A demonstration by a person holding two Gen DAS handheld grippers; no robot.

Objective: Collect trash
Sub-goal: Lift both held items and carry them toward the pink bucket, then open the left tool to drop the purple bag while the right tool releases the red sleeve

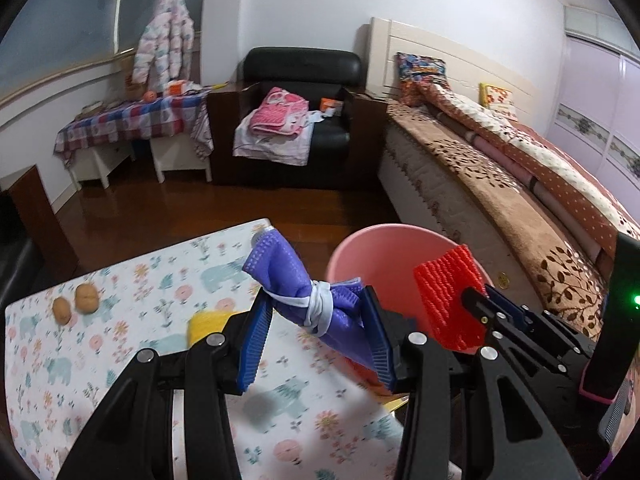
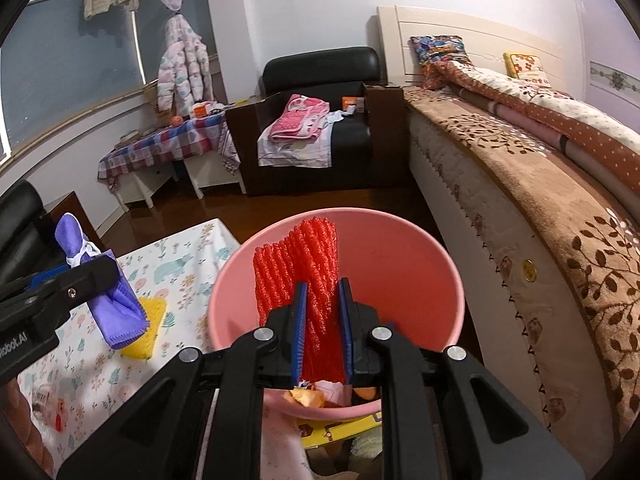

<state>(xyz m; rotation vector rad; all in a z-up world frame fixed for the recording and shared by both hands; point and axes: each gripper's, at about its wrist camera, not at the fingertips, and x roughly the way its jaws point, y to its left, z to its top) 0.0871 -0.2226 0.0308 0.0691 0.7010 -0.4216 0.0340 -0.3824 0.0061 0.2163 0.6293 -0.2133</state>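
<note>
Left gripper [image 1: 318, 330]: clamped across a rolled purple face mask [image 1: 304, 288], its white ear loop wound round the middle; the roll juts up and to the left, out past the blue pads.
Right gripper [image 2: 323, 332]: jaws nearly together, pinching a strip of red foam netting [image 2: 308, 276] that stands upright between the pads.
Pink bin [image 2: 420, 280]: right under the red netting, just off the table's edge, beside the bed [image 2: 540, 208]; orange peel and other scraps lie at the bottom.
Purple mask, position: up off the table [image 1: 120, 340], near the bin's left rim but not over the opening, going by the right wrist view.
Table: covered in a floral, animal-print cloth.
Yellow foam net [image 2: 146, 328]: lying on the cloth, just behind the mask.
Two walnuts [image 1: 76, 304]: side by side near the table's far left edge, well apart from both grippers.
</note>
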